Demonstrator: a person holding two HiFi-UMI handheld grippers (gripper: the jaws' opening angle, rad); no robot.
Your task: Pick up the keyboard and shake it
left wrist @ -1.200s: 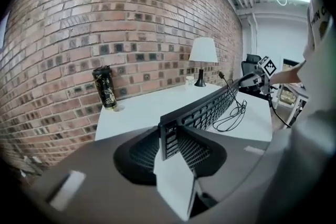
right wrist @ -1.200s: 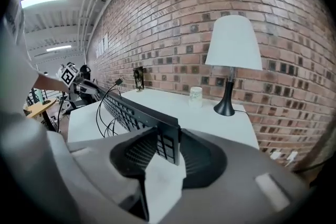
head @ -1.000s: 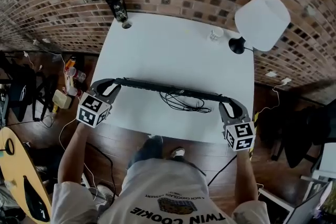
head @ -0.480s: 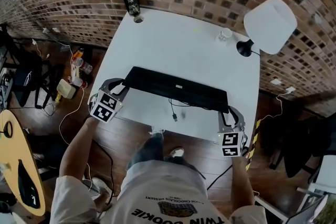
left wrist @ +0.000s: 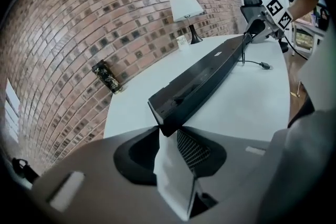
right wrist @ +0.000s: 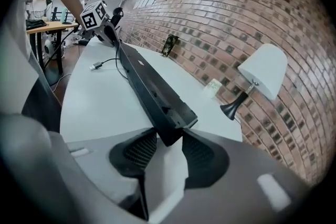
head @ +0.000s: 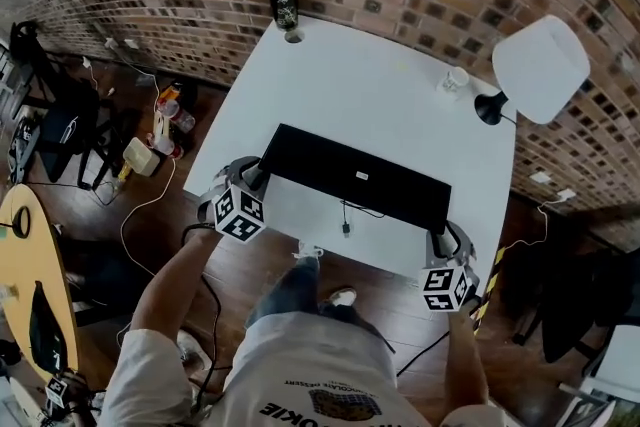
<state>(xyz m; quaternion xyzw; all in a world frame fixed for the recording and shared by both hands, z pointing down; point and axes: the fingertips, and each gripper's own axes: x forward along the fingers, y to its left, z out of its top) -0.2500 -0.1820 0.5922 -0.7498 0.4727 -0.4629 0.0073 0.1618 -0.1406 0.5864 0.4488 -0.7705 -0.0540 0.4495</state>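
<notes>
Keyboard, long, black and plastic [head: 355, 177], hangs tilted above the white rectangular surface [head: 380, 85], near its front edge, with its thin black cable [head: 344, 217] trailing below. My left hand-held gripper [head: 252, 173] is clamped on the keyboard's left end, my right hand-held gripper [head: 447, 237] on its right end.

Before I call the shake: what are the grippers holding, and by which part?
The long black plastic keyboard, by its two short ends: the left gripper clamps the left end, the right gripper has the right end between its opening fingers.
</notes>
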